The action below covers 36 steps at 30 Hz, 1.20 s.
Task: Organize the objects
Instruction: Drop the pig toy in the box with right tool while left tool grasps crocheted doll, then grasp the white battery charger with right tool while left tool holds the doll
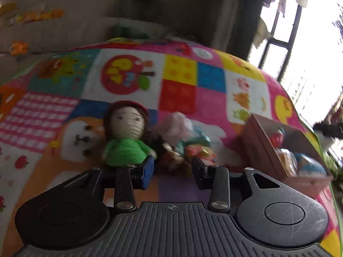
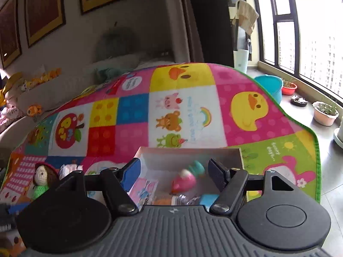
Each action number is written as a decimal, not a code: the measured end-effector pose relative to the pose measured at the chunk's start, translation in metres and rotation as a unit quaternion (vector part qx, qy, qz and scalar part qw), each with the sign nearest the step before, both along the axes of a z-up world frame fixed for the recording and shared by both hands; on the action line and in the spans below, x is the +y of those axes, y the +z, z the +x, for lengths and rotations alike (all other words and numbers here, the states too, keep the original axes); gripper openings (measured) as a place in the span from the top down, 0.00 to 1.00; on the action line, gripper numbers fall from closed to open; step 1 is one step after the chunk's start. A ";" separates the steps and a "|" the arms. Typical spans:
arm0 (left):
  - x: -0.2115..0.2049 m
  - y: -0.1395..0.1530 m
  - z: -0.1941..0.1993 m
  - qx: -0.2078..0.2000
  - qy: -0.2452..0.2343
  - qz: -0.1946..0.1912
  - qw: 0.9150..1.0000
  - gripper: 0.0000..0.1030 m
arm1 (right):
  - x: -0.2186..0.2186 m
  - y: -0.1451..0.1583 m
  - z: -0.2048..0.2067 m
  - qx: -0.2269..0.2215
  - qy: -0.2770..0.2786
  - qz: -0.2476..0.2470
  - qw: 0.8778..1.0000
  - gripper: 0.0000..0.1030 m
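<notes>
Two grippers work over the patchwork mat (image 2: 188,111), and the pink box (image 2: 240,156) on it is the marker: the right gripper (image 2: 173,176) hangs above the box with jaws apart and empty, over the toys (image 2: 184,178) lying inside. Beside the box, the left gripper (image 1: 173,169) stands part-open, gripping nothing, before the green-dressed doll (image 1: 125,137) and a blurred heap of small toys (image 1: 182,141). Judging by this, a pick is starting: next, close on one loose toy and carry it to the box.
</notes>
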State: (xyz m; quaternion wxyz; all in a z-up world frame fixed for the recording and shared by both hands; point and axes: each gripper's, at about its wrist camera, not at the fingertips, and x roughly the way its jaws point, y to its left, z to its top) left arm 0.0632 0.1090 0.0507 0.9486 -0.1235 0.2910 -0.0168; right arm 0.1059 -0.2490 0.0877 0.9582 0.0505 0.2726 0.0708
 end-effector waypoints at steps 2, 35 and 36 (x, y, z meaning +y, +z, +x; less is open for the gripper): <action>0.023 -0.001 0.016 0.001 0.033 -0.020 0.999 0.59 | 0.015 -0.007 -0.016 0.000 0.012 -0.034 0.999 0.26; -0.004 -0.035 -0.028 0.103 -0.103 -0.023 0.989 0.43 | 0.002 -0.042 -0.089 -0.023 -0.041 -0.106 0.993 0.17; -0.007 -0.035 -0.037 0.101 -0.109 -0.024 0.989 0.43 | -0.007 -0.041 -0.080 -0.026 -0.062 -0.107 0.992 0.22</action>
